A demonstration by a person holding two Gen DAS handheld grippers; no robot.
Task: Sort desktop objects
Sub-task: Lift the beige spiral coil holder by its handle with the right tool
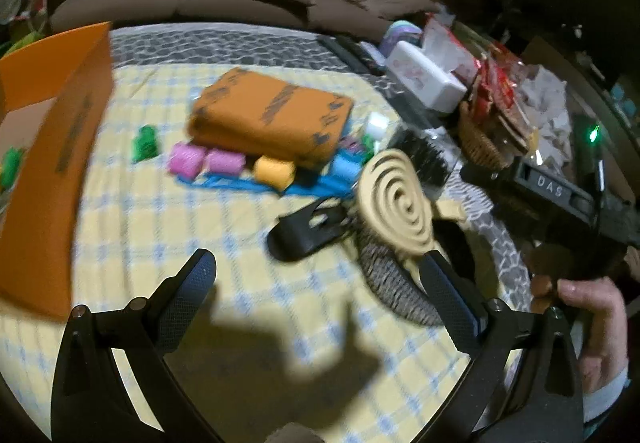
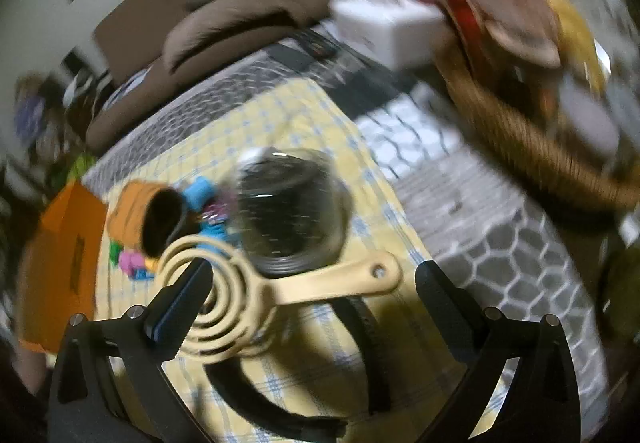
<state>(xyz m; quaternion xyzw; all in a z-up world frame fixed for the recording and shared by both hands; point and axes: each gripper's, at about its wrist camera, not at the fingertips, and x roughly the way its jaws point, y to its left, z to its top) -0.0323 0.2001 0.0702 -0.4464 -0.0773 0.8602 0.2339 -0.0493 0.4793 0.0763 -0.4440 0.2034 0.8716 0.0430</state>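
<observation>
1. Both hand-held grippers stood with their jaws wide apart and nothing between them. The left hand-held gripper [image 1: 320, 275] hung over bare checked cloth [image 1: 160, 235] on the tabletop, while the right hand-held gripper [image 2: 316, 283] hung over the cream spiral whisk [image 2: 224, 299]. Both views were smeared, so a closing aimed from them could have landed off target.

2. The whisk lay just under the right one's left finger, its handle reaching toward the right finger. Its thin coils offered little to pinch, so a closing there would likely have slipped through a gap or flipped the whisk.

3. A black strap [image 2: 360, 327] curled under the whisk and toward the camera. A closing could have caught both together and dragged the strap along.

4. A dark round jar [image 2: 288, 211] sat touching the whisk on its far side. I judged that lifting the whisk by its handle could have levered the jar over or sent it rolling.

5. Farther off, small coloured blocks [image 1: 224, 163] lay crowded against the orange bag [image 1: 272, 119], some half under it. Pulling one out might have scattered the others.

6. The orange box [image 1: 60, 147] stood at the left edge, beside the left hand's path; a swing could have knocked it.
</observation>
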